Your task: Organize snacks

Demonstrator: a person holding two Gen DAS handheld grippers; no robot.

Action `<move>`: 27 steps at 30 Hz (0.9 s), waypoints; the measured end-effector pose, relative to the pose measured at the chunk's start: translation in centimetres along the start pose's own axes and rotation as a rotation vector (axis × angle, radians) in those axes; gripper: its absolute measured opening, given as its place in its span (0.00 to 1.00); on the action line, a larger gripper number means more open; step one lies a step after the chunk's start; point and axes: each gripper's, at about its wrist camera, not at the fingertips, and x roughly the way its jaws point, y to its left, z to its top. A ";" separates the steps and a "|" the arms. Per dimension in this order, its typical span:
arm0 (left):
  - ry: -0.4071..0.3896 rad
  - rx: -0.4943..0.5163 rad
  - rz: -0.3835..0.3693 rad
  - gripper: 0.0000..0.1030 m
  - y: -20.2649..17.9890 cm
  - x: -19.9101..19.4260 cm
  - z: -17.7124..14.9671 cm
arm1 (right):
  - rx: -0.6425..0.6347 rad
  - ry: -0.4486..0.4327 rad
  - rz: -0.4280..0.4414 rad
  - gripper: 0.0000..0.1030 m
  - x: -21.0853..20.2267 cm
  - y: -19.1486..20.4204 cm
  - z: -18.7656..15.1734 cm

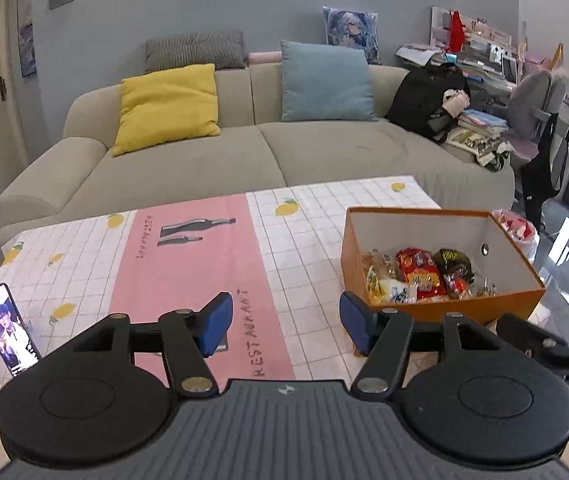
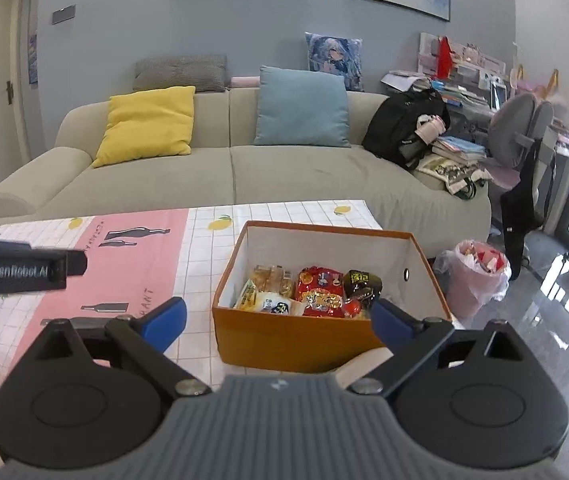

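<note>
Snacks [image 2: 308,290] sit bunched along the near wall of the orange box [image 2: 284,340], and that is where I am looking from both wrists. Nearest to me, my right gripper [image 2: 278,320] hangs with its blue pads spread wide and nothing between them, lined up on the box's near face; my left gripper [image 1: 282,326] is likewise parted and empty, over the pink stripe of the tablecloth [image 1: 188,264], with the box off to its right. A phone [image 1: 8,330] leans upright at the cloth's left edge, well apart from the work. Inside the box I can make out a red packet [image 2: 320,290] in the middle, a dark packet [image 2: 362,282] to its right, pale bread-like packs [image 2: 270,278] to its left and a small white pack [image 2: 278,304] in front; smaller pieces near the right pad are too blurred to name. The far part of the box floor looks bare. As I judge it, nothing lies loose on the cloth, so the step is tidying what is already inside. I would come down over the near wall, not through it, take the red packet by its edge with a light squeeze, and keep the left claw ready to steady the box. Beyond the table are the sofa [image 2: 244,168] and a pink bin [image 2: 476,280].
</note>
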 end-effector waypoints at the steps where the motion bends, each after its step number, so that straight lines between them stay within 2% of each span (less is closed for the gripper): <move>1: 0.006 -0.001 0.000 0.70 0.1 0.0 -0.1 | 0.001 0.000 -0.003 0.94 0.0 0.0 -0.1; 10: 0.003 -0.012 0.007 0.70 0.4 -0.3 -0.3 | -0.019 -0.033 -0.004 0.94 -0.6 0.5 -0.1; 27: -0.001 -0.020 0.010 0.70 0.6 -0.4 -0.1 | -0.020 -0.040 -0.011 0.94 -0.7 0.5 -0.1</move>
